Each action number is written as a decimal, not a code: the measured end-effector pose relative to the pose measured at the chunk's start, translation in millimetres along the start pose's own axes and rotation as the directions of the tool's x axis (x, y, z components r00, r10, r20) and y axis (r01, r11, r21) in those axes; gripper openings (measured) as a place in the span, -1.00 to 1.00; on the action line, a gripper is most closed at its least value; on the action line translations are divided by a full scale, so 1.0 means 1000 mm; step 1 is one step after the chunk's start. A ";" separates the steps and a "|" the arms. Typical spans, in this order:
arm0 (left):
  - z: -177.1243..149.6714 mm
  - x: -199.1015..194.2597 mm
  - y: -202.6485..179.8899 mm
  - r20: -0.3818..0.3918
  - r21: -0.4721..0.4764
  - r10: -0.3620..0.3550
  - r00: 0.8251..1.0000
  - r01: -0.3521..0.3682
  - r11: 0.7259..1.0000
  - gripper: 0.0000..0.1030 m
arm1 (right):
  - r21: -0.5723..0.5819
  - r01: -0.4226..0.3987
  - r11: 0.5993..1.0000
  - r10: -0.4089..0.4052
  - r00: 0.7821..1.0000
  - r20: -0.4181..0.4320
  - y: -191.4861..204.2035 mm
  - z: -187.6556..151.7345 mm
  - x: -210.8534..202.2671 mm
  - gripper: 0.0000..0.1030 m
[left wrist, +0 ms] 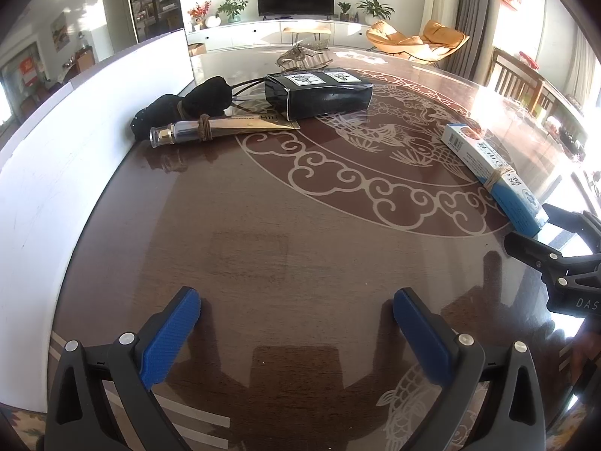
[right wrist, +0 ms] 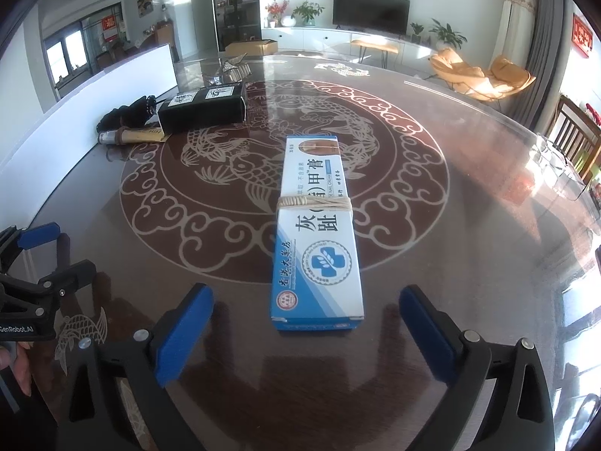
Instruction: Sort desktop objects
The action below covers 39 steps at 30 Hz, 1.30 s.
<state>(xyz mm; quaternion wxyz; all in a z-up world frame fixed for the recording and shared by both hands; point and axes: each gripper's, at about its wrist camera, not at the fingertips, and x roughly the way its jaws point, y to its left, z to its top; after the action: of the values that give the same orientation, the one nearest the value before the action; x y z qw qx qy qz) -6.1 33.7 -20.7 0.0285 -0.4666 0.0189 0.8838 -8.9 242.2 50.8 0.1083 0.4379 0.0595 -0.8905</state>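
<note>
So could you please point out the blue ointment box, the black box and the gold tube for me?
blue ointment box (right wrist: 317,248): right wrist view, top face.
black box (left wrist: 323,103): left wrist view, front side.
gold tube (left wrist: 240,126): left wrist view, mid-body.

A dark TV (right wrist: 371,11) hangs on the white wall at 12 o'clock, above a long white cabinet (right wrist: 323,39) with potted plants (right wrist: 308,13). Orange lounge chairs (right wrist: 484,75) sit at 2 o'clock beside grey curtains (right wrist: 546,26). A dark glass cabinet (right wrist: 236,3) stands at 11 o'clock. Sunlight floods in from 3 o'clock. Wooden chair (right wrist: 574,135) at 3.
</note>
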 end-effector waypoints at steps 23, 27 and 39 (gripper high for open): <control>0.133 0.091 0.063 -0.002 0.197 -0.087 0.996 0.085 0.977 1.00 | -0.005 -0.043 0.999 0.043 0.999 -0.004 -0.001 0.000 0.002 0.93; 0.132 0.095 0.066 -0.037 0.185 -0.125 0.991 0.130 0.974 1.00 | -0.004 -0.037 0.999 0.037 0.999 -0.006 0.000 0.000 0.002 0.93; 0.068 0.055 0.028 -0.044 0.304 -0.204 0.978 0.208 0.930 1.00 | -0.008 -0.026 1.000 0.026 1.000 -0.008 -0.002 0.001 0.005 0.93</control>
<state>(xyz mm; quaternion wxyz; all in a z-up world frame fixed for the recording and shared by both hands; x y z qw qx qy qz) -94.5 11.3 -27.7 0.1932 -0.4609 0.1071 0.8595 -12.6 243.2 47.2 0.1214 0.4417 0.0578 -0.8870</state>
